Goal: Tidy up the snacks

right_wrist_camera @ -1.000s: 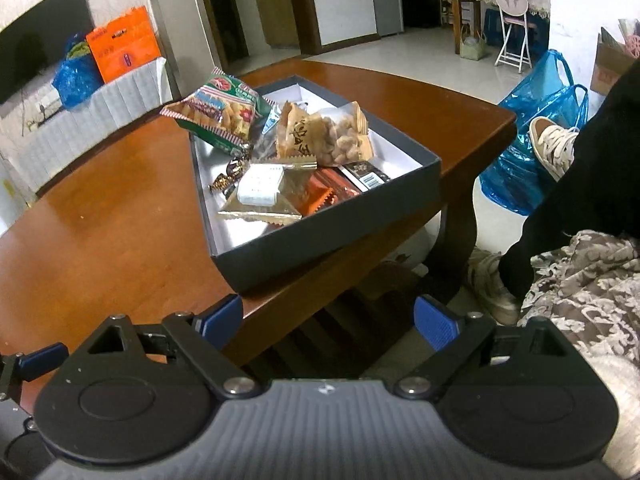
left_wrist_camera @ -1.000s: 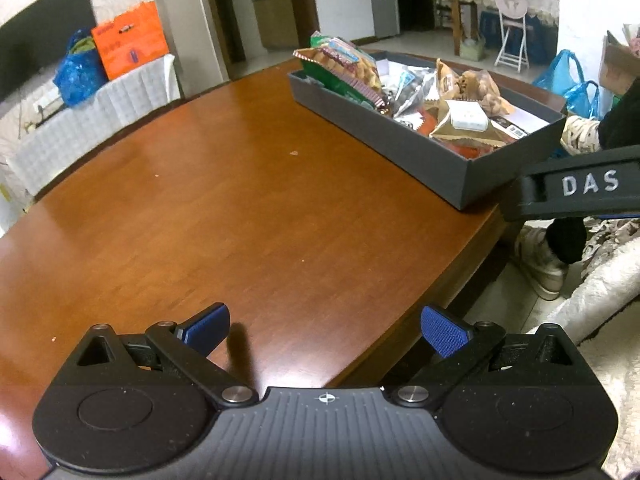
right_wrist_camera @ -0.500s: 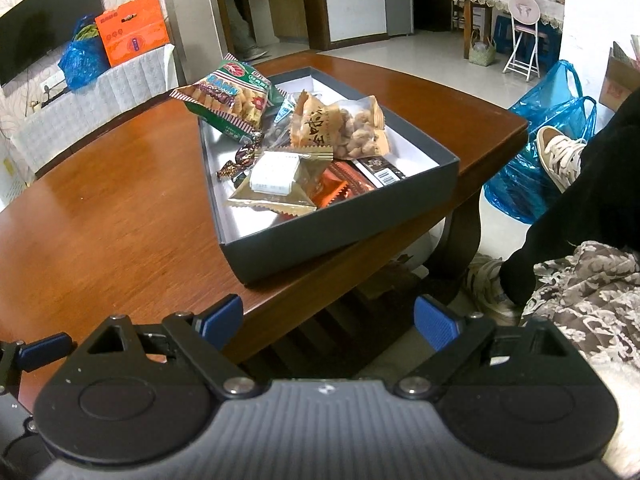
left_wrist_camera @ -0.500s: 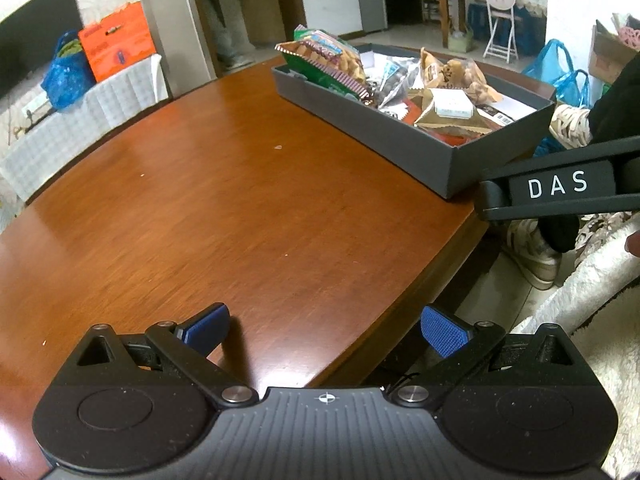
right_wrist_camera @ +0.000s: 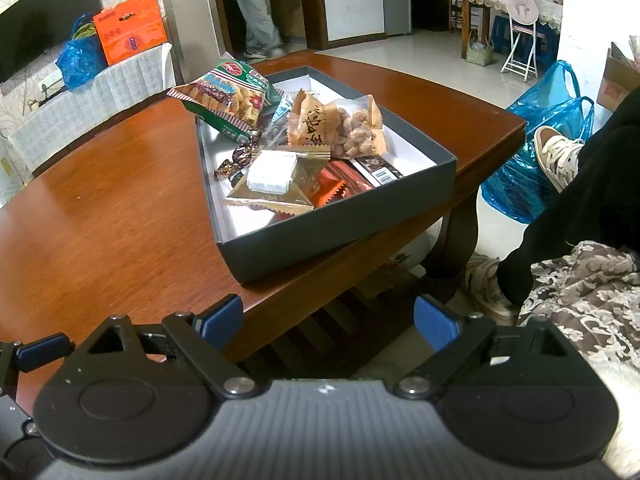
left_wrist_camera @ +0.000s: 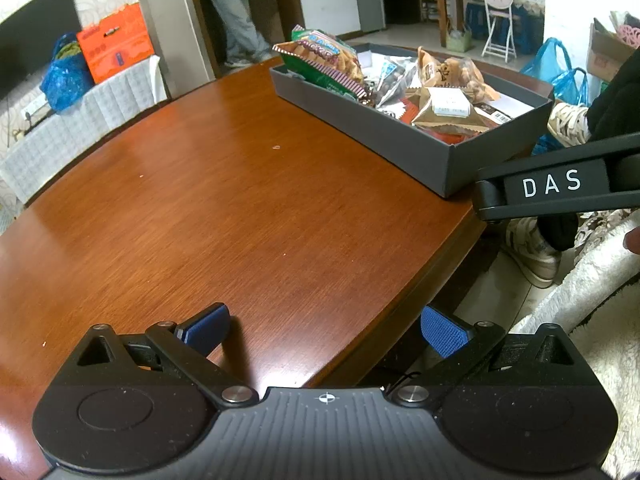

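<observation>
Left gripper (left_wrist_camera: 325,327): held low over the near edge of the table (left_wrist_camera: 208,216), aimed forward; fingers spread wide, nothing between them; left pad above the wood, right pad past the table edge.

Right gripper (right_wrist_camera: 328,318): held just off the table edge, level, aimed at the box (right_wrist_camera: 340,228); fingers spread wide, empty. In the left view its body shows at 3 o'clock, just beside the box corner.

Box: dark grey, open, on the table near its edge; at 12 o'clock from the right gripper, near; at 1 o'clock from the left gripper, well apart.

Contents: green biscuit bag (right_wrist_camera: 228,98) leaning over the far left rim; nut bag (right_wrist_camera: 340,126); gold pack (right_wrist_camera: 276,184); orange pack (right_wrist_camera: 326,192); wrapped candy (right_wrist_camera: 236,160)
</observation>
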